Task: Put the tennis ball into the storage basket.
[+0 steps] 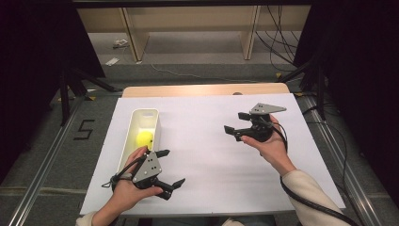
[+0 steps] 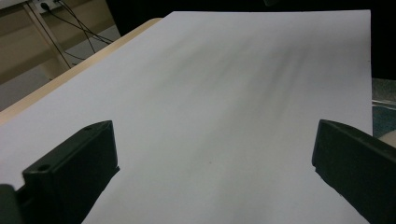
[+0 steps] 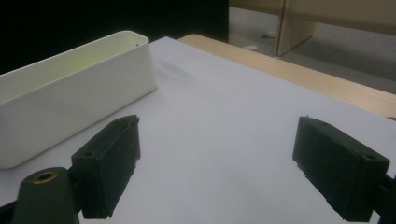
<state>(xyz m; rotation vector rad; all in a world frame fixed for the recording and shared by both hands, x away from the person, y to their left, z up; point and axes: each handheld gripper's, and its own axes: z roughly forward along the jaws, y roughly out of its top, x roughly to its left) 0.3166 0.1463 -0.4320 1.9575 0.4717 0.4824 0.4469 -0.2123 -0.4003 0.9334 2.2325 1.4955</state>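
1. One yellow ball [image 1: 144, 138] sits inside the white bin [image 1: 155, 123], about mid-length, at 9 o'clock on the sheet [image 1: 211, 155].
2. Left gripper [image 1: 173, 167]: jaws spread, holding nothing, just beside the bin's near end at 7 o'clock, pointing toward 3 o'clock away from the ball.
3. Right gripper [image 1: 238, 126]: jaws spread, holding nothing, at 2 o'clock, well apart from the bin, aimed toward 9 o'clock at it.
4. Likely step: fetch the ball from the bin. Come in from above along the bin's long axis, since the walls are narrow; keep the jaws wide until both flank the ball's widest part, then close slowly.
5. Risk, as a guess: a round ball squirts out under an off-centre pinch, and a jaw catching the rim could drag the light bin.
6. Ball: smooth, round, bright yellow-green; hard or soft, cannot tell.
7. Bin [image 3: 70, 98]: long, rounded corners, smooth matte plastic, thin upright walls.
8. Sheet: flat white paper, matte.
9. Table [image 1: 207, 89]: pale wood edge at 12 o'clock.
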